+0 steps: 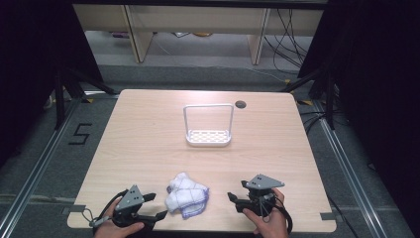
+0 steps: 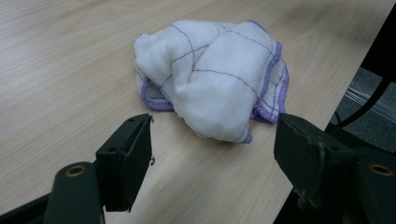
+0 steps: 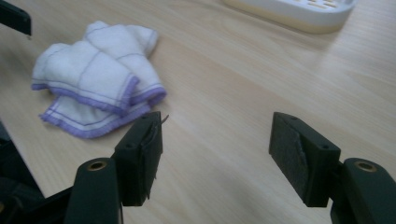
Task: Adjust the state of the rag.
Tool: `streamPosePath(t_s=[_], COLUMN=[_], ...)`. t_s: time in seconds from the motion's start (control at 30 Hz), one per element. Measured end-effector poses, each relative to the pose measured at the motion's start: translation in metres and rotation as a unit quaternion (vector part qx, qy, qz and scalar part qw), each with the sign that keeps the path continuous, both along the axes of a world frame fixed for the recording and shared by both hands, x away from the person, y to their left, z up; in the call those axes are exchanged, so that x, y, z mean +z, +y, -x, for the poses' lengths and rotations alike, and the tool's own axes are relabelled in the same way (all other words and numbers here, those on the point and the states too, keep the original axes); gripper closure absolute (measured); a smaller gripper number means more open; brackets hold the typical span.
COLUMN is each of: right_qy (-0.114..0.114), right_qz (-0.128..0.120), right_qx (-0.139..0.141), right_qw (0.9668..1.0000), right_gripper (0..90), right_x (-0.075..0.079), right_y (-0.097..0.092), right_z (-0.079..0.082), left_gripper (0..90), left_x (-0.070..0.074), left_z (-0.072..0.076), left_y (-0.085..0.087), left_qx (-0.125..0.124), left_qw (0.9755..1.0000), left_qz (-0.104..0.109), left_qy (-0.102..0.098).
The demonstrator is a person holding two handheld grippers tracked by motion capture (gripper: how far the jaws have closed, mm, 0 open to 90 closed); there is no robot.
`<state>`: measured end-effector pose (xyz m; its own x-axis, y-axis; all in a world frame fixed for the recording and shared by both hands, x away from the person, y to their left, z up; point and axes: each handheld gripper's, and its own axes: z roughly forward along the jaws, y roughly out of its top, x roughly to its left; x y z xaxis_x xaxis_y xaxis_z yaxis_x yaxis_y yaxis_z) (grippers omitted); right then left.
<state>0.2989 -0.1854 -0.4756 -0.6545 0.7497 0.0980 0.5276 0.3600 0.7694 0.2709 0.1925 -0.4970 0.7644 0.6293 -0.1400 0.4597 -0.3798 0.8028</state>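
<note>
A crumpled white cloth with purple edging (image 1: 187, 196) lies near the table's front edge, between the two grippers. My left gripper (image 1: 157, 206) sits just left of it, held by a hand, jaws open and pointing at the cloth. In the left gripper view the cloth (image 2: 215, 70) lies just beyond the open gripper (image 2: 215, 126), with nothing between the pads. My right gripper (image 1: 237, 191) rests a short way right of the cloth, open and empty. In the right gripper view the cloth (image 3: 93, 79) lies to the left of the open gripper (image 3: 217, 121), over bare wood.
A white wire rack with a perforated base (image 1: 208, 126) stands upright at the table's middle back; its base edge (image 3: 299, 11) shows in the right gripper view. A dark cable hole (image 1: 240, 104) sits behind it. The wooden table (image 1: 148, 139) drops to floor on all sides.
</note>
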Motion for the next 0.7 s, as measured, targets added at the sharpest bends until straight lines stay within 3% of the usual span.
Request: streamPosePath(t_s=[0.3,0.37,0.4,0.47,0.57,0.6,0.63,0.7], right_qy=[-0.012,-0.015,-0.019,-0.023,-0.019,-0.025,-0.022,-0.024], right_qz=[-0.002,0.007,0.015,0.025,0.031,0.038,0.036,0.041], right_qx=[0.083,0.103,0.115,0.134,0.144,0.159,0.155,0.165], right_qw=[0.9965,0.9946,0.9931,0.9903,0.9890,0.9863,0.9870,0.9852], right_gripper=[42.8,43.8,44.3,45.5,45.5,45.5,45.2,43.2], right_x=[0.003,0.003,0.003,0.000,-0.001,-0.002,-0.002,-0.002], right_y=[0.038,0.050,0.055,0.065,0.074,0.082,0.086,0.094], right_z=[0.004,0.004,0.003,0.001,0.000,-0.001,0.000,-0.001], left_gripper=[31.8,31.7,31.4,30.5,29.6,29.2,28.8,28.0], left_x=[0.001,0.002,0.002,0.002,0.002,0.003,0.003,0.003], left_z=[0.003,0.002,0.003,0.003,0.003,0.002,0.002,0.002], left_y=[-0.002,0.000,-0.001,-0.001,0.000,0.001,0.002,0.003], left_qx=[0.000,-0.009,-0.003,0.003,0.005,0.006,0.007,0.015], left_qw=[1.0000,0.9998,0.9999,1.0000,0.9999,1.0000,1.0000,0.9999], left_qz=[-0.001,-0.017,-0.007,-0.006,0.000,0.000,0.003,0.006], left_qy=[-0.004,-0.008,-0.007,-0.004,-0.009,-0.004,-0.004,-0.001])
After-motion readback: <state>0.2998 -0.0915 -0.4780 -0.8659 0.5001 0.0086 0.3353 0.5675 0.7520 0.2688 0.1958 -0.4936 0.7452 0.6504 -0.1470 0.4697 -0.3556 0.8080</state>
